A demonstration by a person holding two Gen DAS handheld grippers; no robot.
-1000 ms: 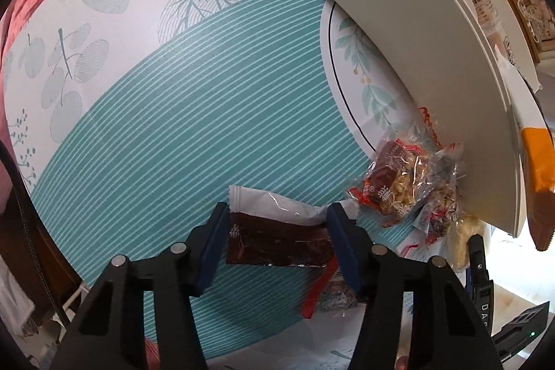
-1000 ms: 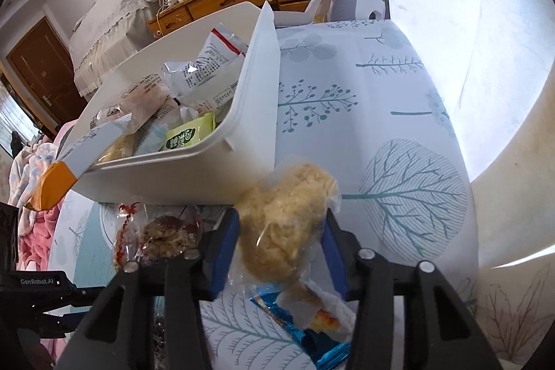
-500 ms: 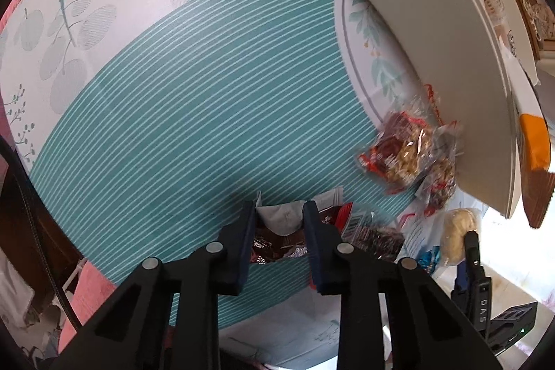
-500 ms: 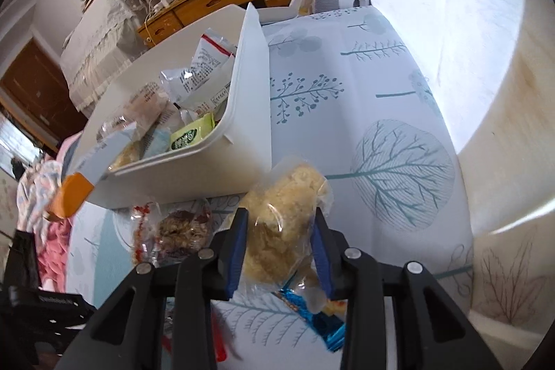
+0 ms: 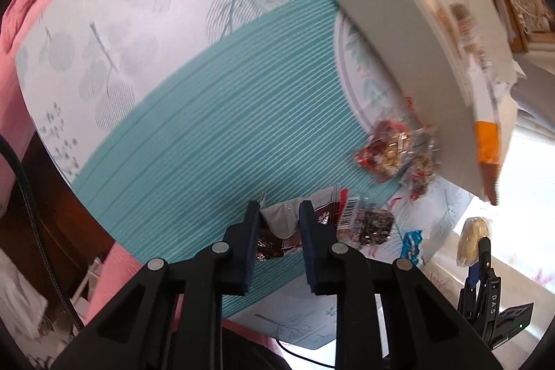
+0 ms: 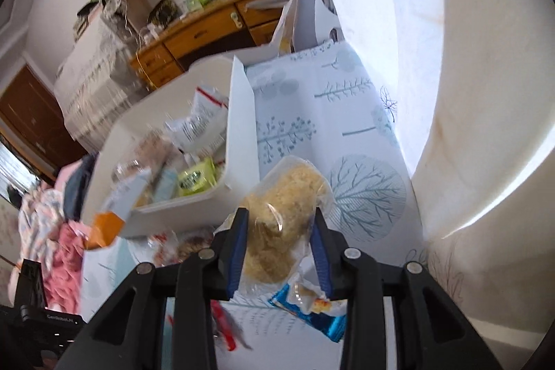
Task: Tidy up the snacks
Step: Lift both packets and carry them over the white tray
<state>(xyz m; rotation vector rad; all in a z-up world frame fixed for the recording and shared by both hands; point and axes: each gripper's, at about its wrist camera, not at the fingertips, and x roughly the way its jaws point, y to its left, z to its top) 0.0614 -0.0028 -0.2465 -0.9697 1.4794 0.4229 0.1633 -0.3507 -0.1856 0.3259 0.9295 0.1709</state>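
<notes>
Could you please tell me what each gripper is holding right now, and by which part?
The left gripper pinches the dark snack packet at its clear top edge; the right gripper clamps the yellow crumbly snack bag across its middle.

Left gripper (image 5: 279, 208), lower centre of the left wrist view: both black arms rise from the bottom edge and converge, the camera looking steeply down along them. Its fingers (image 5: 251, 231) have just been closing and now stand narrowly apart, their blue pads pinching a dark red snack packet (image 5: 277, 236).

Right gripper (image 6: 281, 219), lower centre of the right wrist view: pointed obliquely downward, its fingers (image 6: 237, 241) set wider and pressed on both sides of a clear bag of pale crumbly snack (image 6: 286, 217). This gripper also appears at the lower right edge of the left wrist view.
</notes>
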